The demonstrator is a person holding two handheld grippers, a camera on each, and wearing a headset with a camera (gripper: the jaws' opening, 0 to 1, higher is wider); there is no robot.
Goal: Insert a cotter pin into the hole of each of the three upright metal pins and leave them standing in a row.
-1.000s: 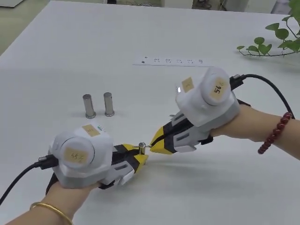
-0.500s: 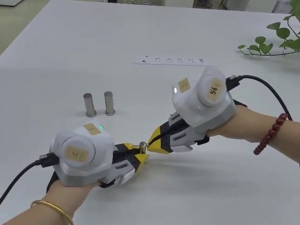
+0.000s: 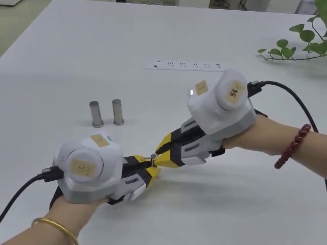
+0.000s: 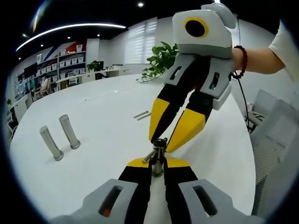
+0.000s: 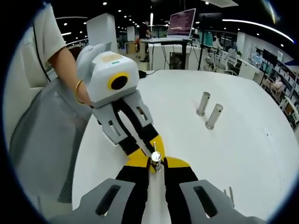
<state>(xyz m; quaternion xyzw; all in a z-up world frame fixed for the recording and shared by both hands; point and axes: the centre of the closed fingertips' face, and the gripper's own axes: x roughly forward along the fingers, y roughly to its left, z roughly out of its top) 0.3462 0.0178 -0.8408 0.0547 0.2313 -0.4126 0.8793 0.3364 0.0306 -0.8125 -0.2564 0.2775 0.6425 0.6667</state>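
While left gripper (image 3: 149, 171) clamps the pin (image 4: 159, 164), lower centre, right gripper (image 3: 159, 156) pinches the cotter (image 4: 149, 157); tilt could jam it.

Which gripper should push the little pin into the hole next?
Right. The left gripper is busy clamping the metal pin upright; the right gripper has its tips at the cotter pin by its top.

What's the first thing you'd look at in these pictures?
The left gripper and right gripper meet nose to nose near the front of the white table. The left one clamps a metal pin upright, and the right one's yellow tips are at its top. Behind them on the left, two more metal pins stand side by side, and a leafy plant sits at the far right.
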